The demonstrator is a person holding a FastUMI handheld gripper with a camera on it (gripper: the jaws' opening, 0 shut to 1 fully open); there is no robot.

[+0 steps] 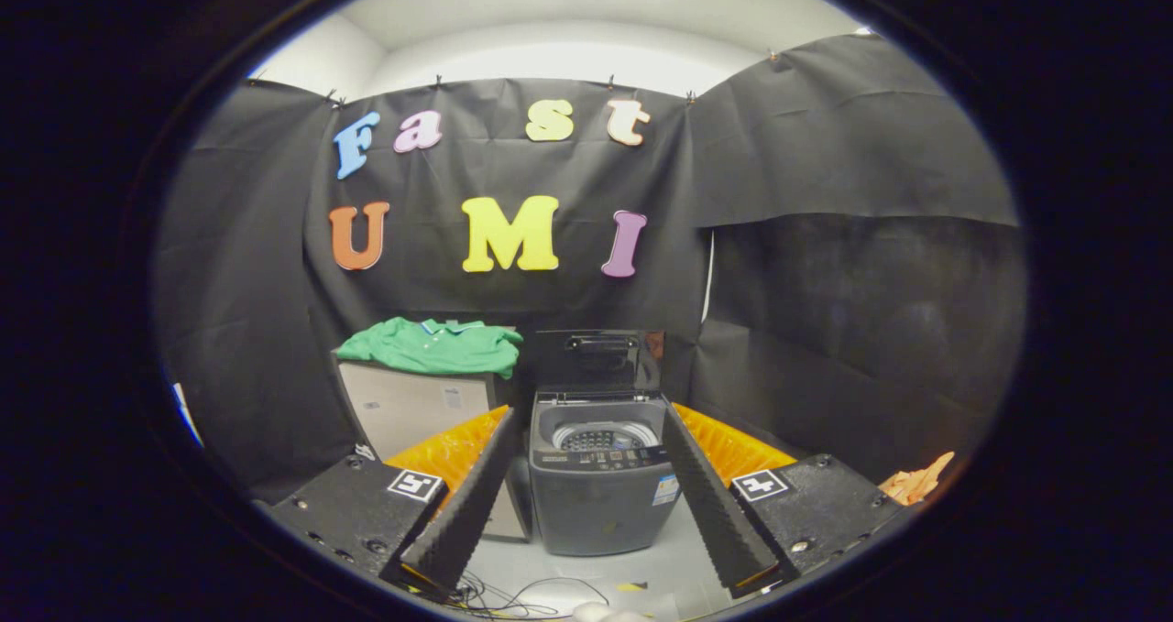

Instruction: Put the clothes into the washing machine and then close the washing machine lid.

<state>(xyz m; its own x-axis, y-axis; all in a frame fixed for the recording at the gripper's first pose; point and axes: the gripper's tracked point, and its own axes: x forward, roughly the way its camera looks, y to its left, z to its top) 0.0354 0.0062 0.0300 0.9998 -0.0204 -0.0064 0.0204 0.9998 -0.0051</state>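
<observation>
A small grey top-loading washing machine (600, 485) stands on the floor straight ahead, seen between my two fingers. Its dark lid (600, 359) is raised upright at the back, and the drum (600, 437) shows below it. A green polo shirt (431, 345) lies on top of a pale box (417, 407) just left of the machine, beyond my left finger. My gripper (586, 503) is open, fingers spread wide to either side of the machine and well short of it, with nothing held between them.
Black cloth walls close the booth behind and on both sides. A crumpled orange cloth (916, 483) lies low to the right, past my right finger. Loose cables (513, 599) run across the pale floor just below my fingertips.
</observation>
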